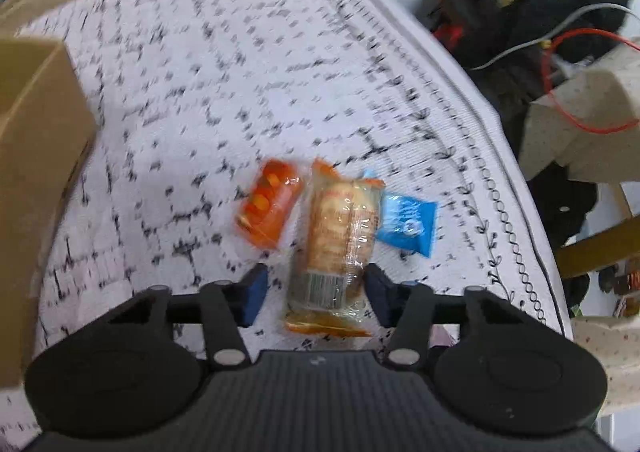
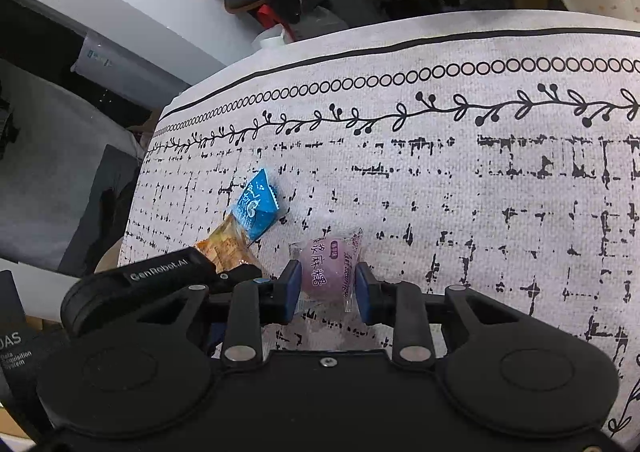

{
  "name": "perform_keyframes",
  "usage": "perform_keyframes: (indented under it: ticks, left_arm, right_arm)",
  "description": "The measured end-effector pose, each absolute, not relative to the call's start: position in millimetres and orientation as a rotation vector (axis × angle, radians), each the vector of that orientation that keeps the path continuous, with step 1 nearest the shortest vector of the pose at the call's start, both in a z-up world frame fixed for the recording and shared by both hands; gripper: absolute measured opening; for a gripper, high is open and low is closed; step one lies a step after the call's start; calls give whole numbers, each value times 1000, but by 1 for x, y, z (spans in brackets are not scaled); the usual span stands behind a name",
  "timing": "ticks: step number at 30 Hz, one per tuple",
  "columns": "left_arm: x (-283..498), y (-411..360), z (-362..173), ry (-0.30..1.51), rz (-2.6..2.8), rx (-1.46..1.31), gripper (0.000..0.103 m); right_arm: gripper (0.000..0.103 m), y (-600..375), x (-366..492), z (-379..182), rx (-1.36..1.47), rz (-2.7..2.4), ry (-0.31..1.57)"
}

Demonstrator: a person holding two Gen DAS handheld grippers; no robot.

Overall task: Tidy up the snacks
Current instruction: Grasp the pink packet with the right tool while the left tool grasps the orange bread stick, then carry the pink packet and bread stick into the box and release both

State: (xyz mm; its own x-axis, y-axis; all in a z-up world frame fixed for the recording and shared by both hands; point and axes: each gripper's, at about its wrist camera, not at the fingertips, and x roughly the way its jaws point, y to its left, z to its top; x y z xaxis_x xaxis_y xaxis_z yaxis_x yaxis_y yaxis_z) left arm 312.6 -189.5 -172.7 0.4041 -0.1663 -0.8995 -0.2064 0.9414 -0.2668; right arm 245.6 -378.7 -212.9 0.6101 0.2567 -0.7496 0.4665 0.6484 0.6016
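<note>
**Purple mochi pinched on the right, cracker pack lined up on the left**

Purple mochi packet [image 2: 329,268] sits between the blue pads of the right gripper [image 2: 328,292]; both pads touch its clear wrapper, so I read this as a closed grasp on it. Whether the packet rests on the patterned cloth surface [image 2: 480,192] or is just lifted I cannot tell.

Left gripper [image 1: 314,288] is wide open. The clear cracker pack [image 1: 338,248] lies with its near end between the fingers; the right pad is touching or almost touching the wrapper, the left pad stands clearly apart. Its long axis runs near-to-far, roughly in line with the fingers, so closing would pinch it across its short width. The left view is motion-blurred.

Neighbours: orange snack packet [image 1: 270,204] just left of the cracker pack, blue packet [image 1: 408,226] just right of it, partly tucked under its edge. Risk (judgement): the closing jaws may nudge these.

Container: cardboard box [image 1: 36,172] at the far left, well apart from the snacks; its inside is not visible. Probably the destination.
</note>
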Motion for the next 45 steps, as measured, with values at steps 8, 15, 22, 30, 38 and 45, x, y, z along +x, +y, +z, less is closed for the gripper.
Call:
perform_keyframes:
  ticks: [8,15,22,30,38,45]
  left_arm:
    - [308,-187,-169,1137,15,-362,34]
    - [293,-172,-145,1084,12,-377,33]
    - [280,-155,-130,1057,31,-395,33]
    - [268,-136,-115,1024,51,-419,33]
    - [256,-113,-98,987,67,-442,33]
    - [247,-88,-78,944,83,-459,33]
  right_arm:
    - [28,-378,242,-198,887,-107,894]
    - [28,-375,240,-188,893,-65,870]
    - [28,-370,237,-176,887,-17,848]
    - [28,-356,238,-160,852,55,812]
    - [28,-333,242,-141,794,147,780]
    - [28,-307,246,-122,754,259,733]
